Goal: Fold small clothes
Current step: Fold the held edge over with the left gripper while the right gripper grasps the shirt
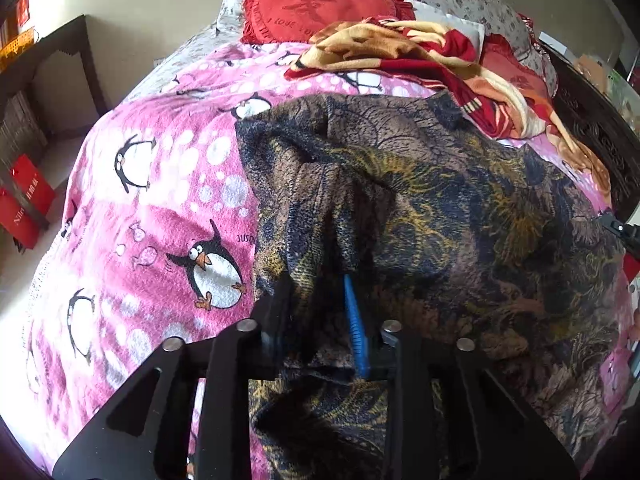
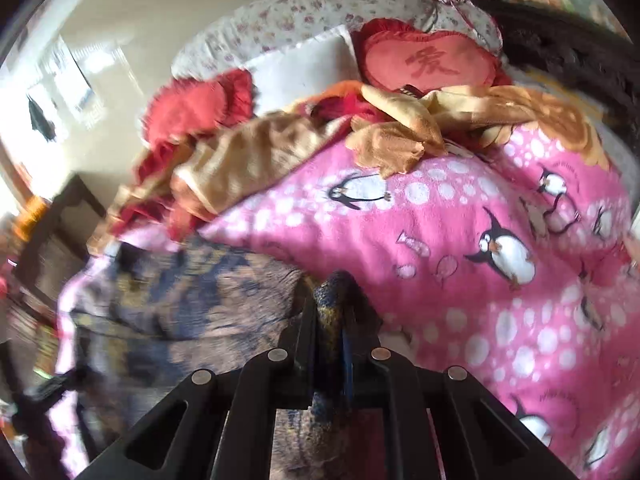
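A dark patterned garment, brown, navy and mustard, lies spread over the pink penguin blanket on the bed. My left gripper is shut on a bunched fold at the garment's near left edge. In the right wrist view the same garment lies at lower left, blurred. My right gripper is shut on another bunched edge of it, lifted slightly above the pink blanket. The right gripper's tip shows at the far right edge of the left wrist view.
A crumpled red and tan blanket and red heart cushions lie at the head of the bed. A dark carved headboard runs along the right. A dark side table and red bags stand on the floor at left.
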The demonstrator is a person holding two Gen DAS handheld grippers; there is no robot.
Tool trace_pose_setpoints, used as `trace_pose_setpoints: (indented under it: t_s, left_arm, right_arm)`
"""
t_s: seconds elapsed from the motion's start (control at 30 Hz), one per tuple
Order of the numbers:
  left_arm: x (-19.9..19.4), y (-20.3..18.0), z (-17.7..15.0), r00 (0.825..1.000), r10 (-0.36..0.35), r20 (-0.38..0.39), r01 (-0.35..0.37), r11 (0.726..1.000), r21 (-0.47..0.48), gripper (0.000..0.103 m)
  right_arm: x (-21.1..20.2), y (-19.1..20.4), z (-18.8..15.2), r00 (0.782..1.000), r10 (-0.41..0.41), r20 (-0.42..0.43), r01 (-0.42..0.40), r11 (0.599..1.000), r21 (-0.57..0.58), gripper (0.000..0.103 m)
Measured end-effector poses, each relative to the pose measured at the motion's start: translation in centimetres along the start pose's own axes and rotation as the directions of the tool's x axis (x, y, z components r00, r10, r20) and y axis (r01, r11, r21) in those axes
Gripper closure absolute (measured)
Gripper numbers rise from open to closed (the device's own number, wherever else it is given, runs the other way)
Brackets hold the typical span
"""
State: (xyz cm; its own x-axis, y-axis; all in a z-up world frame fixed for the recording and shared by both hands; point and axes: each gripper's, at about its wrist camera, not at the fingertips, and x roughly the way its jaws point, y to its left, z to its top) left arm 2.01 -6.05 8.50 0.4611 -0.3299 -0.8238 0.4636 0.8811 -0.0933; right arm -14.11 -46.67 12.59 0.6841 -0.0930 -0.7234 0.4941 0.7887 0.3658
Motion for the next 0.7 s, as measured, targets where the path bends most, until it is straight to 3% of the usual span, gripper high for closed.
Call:
trace_pose_setpoints:
  t_s: [0.03,0.1,0.13,0.23,0.3,0.33,0.37,0.43,0.47,0.57,0.7]
  left_arm:
    - [-0.5,-0.2,0.0,1.000,0.008,0.015,-0.008,1.000,0.013,0.076]
    - [-1.8,-0.4,-0.2,0.998,0.039,0.052,-0.041,0.999,0.034,0.076]
    - [-2.5,-0.5,-0.2,0.996,0.050,0.076,-0.053,0.998,0.039,0.076]
    - [-4.4,-2.0,0.0,0.991,0.014,0.131,-0.023,0.997,0.069,0.076]
    - [-5.0,-4.2,0.7,0.989,-0.079,0.128,0.066,0.993,0.101,0.076]
    - [-5.1,-5.6,1.2,0.983,-0.144,0.111,0.130,0.984,0.122,0.067]
    - [-4.9,-7.4,1.9,0.972,-0.218,0.082,0.205,0.968,0.145,0.044]
    - [-4.3,-11.3,3.1,0.936,-0.353,0.017,0.344,0.921,0.181,0.028]
    - [-3.8,-13.8,3.8,0.914,-0.406,0.001,0.397,0.896,0.197,0.028]
    - [-1.9,-20.2,5.4,0.877,-0.476,-0.073,0.476,0.836,0.272,0.028]
    - [1.7,-28.1,6.4,0.853,-0.470,-0.227,0.522,0.772,0.363,0.028]
  right_arm:
    - [-0.8,0.0,-0.3,1.000,0.010,-0.004,-0.010,1.000,-0.006,0.082]
    - [-3.0,-0.2,-2.1,0.997,0.066,-0.032,-0.067,0.997,-0.032,0.047]
    - [-3.6,0.0,-3.0,0.996,0.088,-0.033,-0.089,0.995,-0.040,0.039]
    - [-4.5,0.0,-6.2,0.992,0.116,-0.050,-0.119,0.990,-0.078,0.039]
    - [-3.4,-0.2,-7.4,0.991,0.110,-0.076,-0.116,0.990,-0.081,0.039]
    - [-2.6,-0.3,-7.8,0.989,0.117,-0.090,-0.124,0.990,-0.070,0.039]
    - [-1.9,-0.6,-8.1,0.987,0.120,-0.103,-0.126,0.991,-0.054,0.039]
    - [-1.3,-0.9,-8.4,0.987,0.131,-0.095,-0.134,0.990,-0.030,0.039]
    - [-1.5,-1.0,-8.5,0.987,0.141,-0.074,-0.143,0.990,-0.019,0.039]
    - [-1.7,-1.3,-8.6,0.984,0.173,-0.042,-0.173,0.985,0.011,0.044]
    - [-1.6,-1.7,-8.9,0.980,0.195,-0.032,-0.194,0.980,0.047,0.047]
